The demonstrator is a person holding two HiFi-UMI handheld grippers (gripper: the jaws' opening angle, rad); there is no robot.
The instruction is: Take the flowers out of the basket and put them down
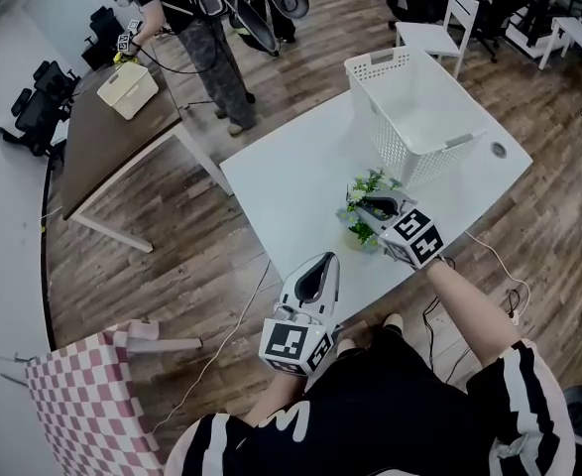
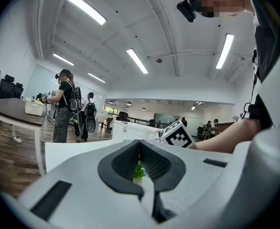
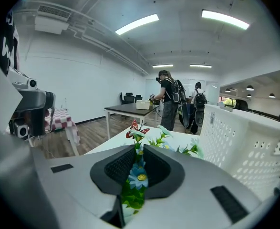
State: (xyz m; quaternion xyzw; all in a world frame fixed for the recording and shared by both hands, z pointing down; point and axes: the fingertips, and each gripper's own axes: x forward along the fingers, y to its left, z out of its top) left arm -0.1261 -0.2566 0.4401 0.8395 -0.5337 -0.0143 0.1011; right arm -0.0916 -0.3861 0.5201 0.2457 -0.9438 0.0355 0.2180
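Observation:
A bunch of artificial flowers with green leaves sits low over the white table, just in front of the white lattice basket. My right gripper is shut on the flowers. In the right gripper view a blue flower and green stems fill the gap between the jaws, a red butterfly shows past the tips, and the basket stands to the right. My left gripper hovers at the table's near edge, shut and holding nothing. In the left gripper view its jaws meet in a line.
A person stands at a brown table with a cream box at the upper left. A checkered cloth lies at the lower left. A white chair stands beyond the basket. Cables trail over the wooden floor.

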